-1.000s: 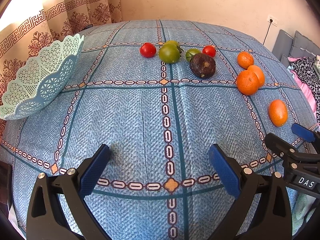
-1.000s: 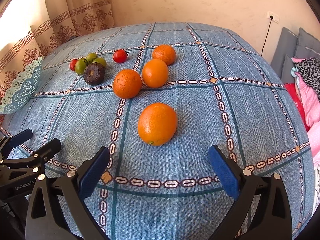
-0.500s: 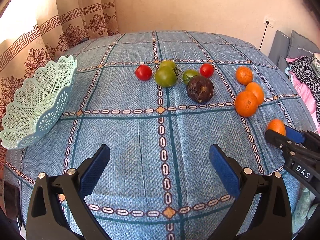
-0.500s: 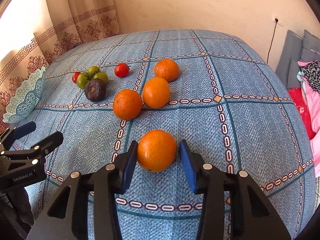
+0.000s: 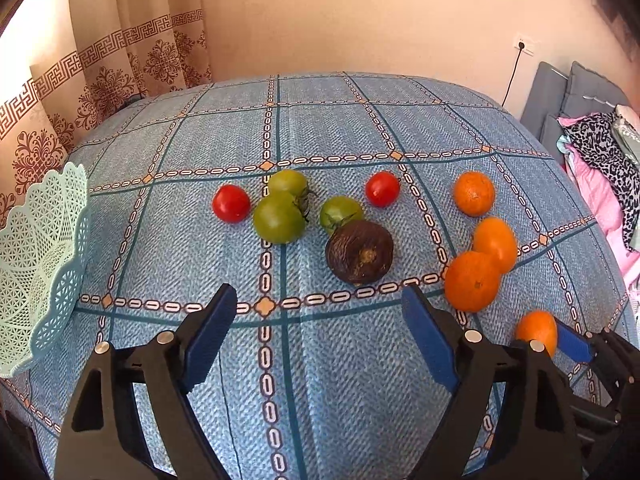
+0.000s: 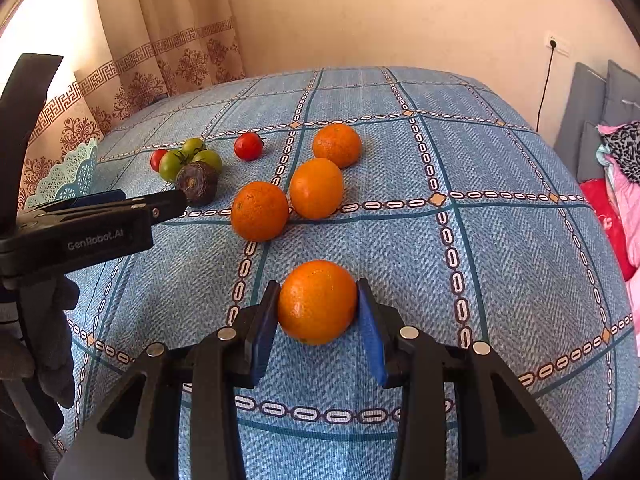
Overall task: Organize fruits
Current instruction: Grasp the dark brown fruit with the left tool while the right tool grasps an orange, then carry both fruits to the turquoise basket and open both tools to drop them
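Your right gripper (image 6: 318, 320) jaws pinch the nearest orange (image 6: 317, 302), lower centre of frame, low over the tabletop (image 6: 500, 240). Left gripper (image 5: 320, 340) jaws gape wide, empty. Basket (image 5: 40, 264) far left: round, smooth fruit may slip during the carry.

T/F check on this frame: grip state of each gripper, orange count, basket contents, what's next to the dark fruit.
1. The right gripper is shut on an orange. True.
2. The left gripper holds a tomato. False: it is open, holding nothing.
3. Four oranges are in view. True.
4. The basket holds two oranges. False: no fruit shows in it.
5. The dark fruit sits by a green tomato. True.
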